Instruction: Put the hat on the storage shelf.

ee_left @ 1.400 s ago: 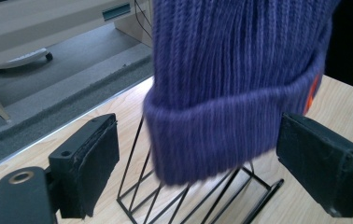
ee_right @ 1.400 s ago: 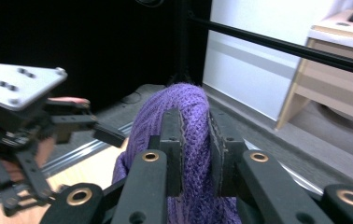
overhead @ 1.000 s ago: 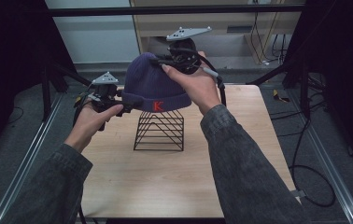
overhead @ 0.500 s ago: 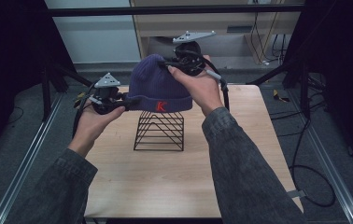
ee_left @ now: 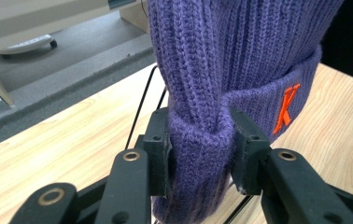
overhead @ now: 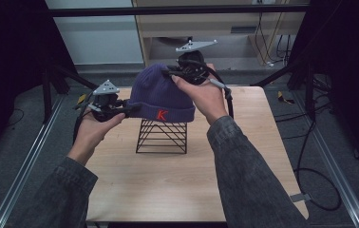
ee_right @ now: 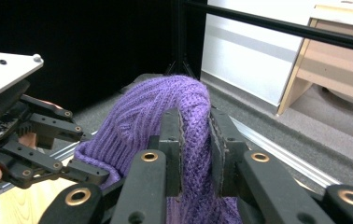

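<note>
A purple knit beanie (overhead: pixel 161 95) with an orange K on its cuff hangs in the air above a black wire stand (overhead: pixel 162 136) on the wooden table (overhead: pixel 168 180). My left gripper (overhead: pixel 129 108) is shut on the beanie's cuff at its left side; in the left gripper view its jaws pinch a fold of the knit cuff (ee_left: pixel 200 149). My right gripper (overhead: pixel 172 73) is shut on the crown of the beanie (ee_right: pixel 194 121) at the upper right. The other gripper (ee_right: pixel 48 154) shows at left in the right gripper view.
The wire stand sits near the middle-back of the table, right under the beanie. Cables (overhead: pixel 310 156) trail off the table's right side. A black frame bar (overhead: pixel 177 9) crosses above the far edge, with a wooden cabinet (overhead: pixel 215 28) behind.
Both grippers have carried the beanie slightly up and toward the far side, holding it stretched above the wire stand. Both stay shut on it.
</note>
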